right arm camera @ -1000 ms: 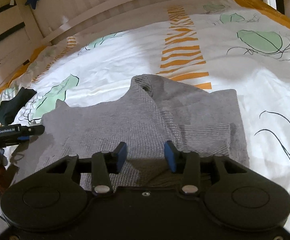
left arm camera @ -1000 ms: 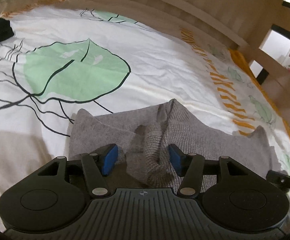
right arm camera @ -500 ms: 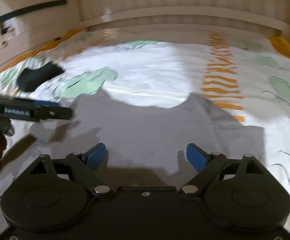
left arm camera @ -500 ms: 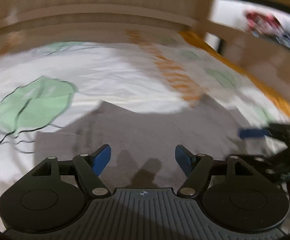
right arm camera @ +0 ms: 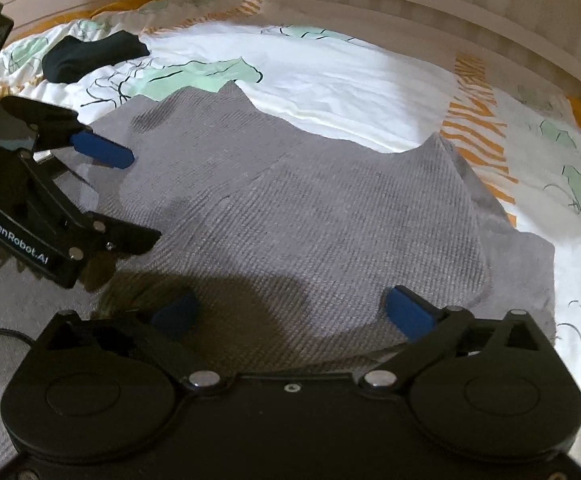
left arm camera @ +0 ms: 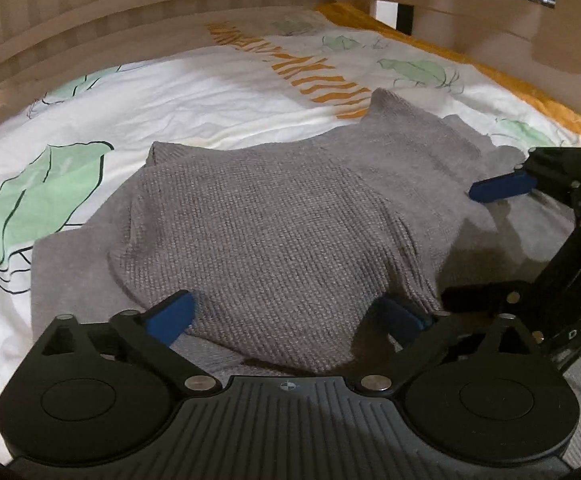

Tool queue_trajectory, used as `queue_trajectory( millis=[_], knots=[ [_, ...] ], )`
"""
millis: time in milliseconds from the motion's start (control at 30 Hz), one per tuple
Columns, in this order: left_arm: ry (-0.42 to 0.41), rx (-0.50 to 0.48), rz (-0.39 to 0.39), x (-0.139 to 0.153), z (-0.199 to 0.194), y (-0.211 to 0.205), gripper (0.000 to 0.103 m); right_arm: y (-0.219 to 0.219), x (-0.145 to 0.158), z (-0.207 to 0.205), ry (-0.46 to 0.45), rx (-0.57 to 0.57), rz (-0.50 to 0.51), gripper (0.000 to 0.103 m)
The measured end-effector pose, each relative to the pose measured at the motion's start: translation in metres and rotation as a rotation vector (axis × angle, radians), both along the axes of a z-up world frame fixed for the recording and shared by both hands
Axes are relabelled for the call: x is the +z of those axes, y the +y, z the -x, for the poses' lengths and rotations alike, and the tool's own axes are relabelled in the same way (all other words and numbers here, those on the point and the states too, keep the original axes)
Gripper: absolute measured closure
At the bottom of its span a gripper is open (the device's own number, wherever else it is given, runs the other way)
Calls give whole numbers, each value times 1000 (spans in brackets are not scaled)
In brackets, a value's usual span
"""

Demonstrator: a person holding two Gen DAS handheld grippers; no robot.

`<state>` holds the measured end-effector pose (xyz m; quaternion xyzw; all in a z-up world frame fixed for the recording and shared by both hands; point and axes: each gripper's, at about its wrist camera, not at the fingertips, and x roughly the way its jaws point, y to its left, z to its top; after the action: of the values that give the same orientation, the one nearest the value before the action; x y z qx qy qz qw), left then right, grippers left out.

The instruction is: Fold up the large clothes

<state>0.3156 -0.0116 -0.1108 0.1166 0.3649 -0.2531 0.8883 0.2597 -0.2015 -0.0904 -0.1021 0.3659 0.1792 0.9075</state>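
My left claw (left arm camera: 286, 316) and right claw (right arm camera: 290, 312) both released, jaws spread wide; second ago narrower, over bunched knit. Grey sweater (left arm camera: 274, 224) now lies folded on bed (left arm camera: 210, 92), top layer laid over lower. Fold looks placed; next, likely smooth or fold again.

The grey sweater (left arm camera: 274, 220) is coarse, matt waffle-knit cloth lying on a smooth, faintly creased printed cotton duvet (left arm camera: 194, 92), edged by a pale ribbed wooden bed frame (left arm camera: 130, 4), beside matt black plastic grippers.
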Motion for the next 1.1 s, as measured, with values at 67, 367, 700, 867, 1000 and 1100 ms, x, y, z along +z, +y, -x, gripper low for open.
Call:
queue_trajectory(
  millis=[67, 367, 700, 867, 1000, 1100],
  knots=[
    [-15, 3, -6, 0, 5, 0, 1, 1, -1, -1, -5, -6, -7, 1],
    [-38, -17, 23, -2, 12, 7, 1, -2, -1, -2, 0, -7, -25, 1],
    [22, 275, 125, 28, 50, 57, 5, -16, 34, 23, -59, -116, -47, 1],
    [45, 388, 200, 49, 82, 82, 5, -35, 56, 44, -73, -182, -132, 1],
    [50, 415, 232, 62, 108, 94, 5, -49, 63, 67, -51, -238, -195, 1],
    [62, 409, 237, 67, 130, 99, 5, -62, 62, 90, -12, -301, -266, 1]
  ],
)
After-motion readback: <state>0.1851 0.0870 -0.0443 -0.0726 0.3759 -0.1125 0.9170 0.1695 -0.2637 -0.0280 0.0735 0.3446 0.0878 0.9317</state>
